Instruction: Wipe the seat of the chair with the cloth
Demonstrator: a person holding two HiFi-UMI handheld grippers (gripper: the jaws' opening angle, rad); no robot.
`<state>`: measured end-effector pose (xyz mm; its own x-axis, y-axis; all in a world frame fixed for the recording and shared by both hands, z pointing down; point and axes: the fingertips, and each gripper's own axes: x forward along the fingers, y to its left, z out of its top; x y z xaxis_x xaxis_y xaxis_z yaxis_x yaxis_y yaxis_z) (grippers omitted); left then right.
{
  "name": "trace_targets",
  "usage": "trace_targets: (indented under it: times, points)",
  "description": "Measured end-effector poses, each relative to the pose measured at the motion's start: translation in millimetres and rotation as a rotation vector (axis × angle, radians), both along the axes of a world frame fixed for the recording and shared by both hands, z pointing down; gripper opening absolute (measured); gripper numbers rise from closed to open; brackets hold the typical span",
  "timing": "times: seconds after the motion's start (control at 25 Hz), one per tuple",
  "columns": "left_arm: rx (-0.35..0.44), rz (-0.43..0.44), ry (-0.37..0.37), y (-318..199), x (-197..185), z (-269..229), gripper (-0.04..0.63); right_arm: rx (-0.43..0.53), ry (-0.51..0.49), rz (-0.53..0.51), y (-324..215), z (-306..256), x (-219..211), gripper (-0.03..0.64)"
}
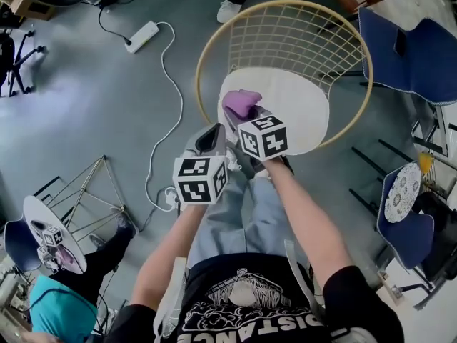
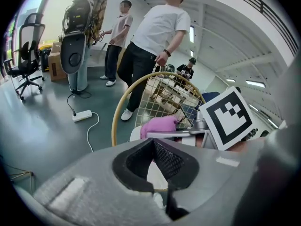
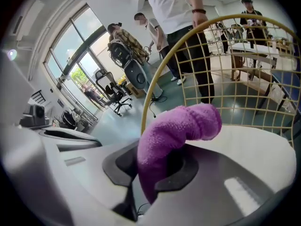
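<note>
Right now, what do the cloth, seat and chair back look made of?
The cloth: purple, fuzzy looped pile, likely microfibre or terry.
The seat: white, smooth, matte; plastic or a pad, cannot tell.
The chair back: thin wire grid in a hoop, yellow painted finish, probably metal.

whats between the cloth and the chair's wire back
Only bare white seat, seen in the head view; the cloth is held by the right hand-held gripper.

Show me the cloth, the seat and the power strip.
cloth (image 1: 240,103): head view, its bunched middle.
seat (image 1: 301,109): head view, bare white part.
power strip (image 1: 141,36): head view, middle of its casing.
</note>
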<state>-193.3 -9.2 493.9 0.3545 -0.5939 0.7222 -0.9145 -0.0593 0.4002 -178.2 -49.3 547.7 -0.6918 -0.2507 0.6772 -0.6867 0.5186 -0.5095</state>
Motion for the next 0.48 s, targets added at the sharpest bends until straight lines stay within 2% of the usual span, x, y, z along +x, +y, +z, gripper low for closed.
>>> trace_targets:
  times: [0.28, 0.48]
  points:
    - [-0.029, 0.011, -0.046, 1.0, -6.8, 25.6, -0.002, -0.051, -0.063, -0.021, -13.0, 46.8, -19.2, 0.061]
    - [-0.05, 0.019, -0.062, -1.7, 1.4, 40.0, -0.002, -0.09, -0.108, 0.011, -26.0, 75.8, -17.3, 0.06]
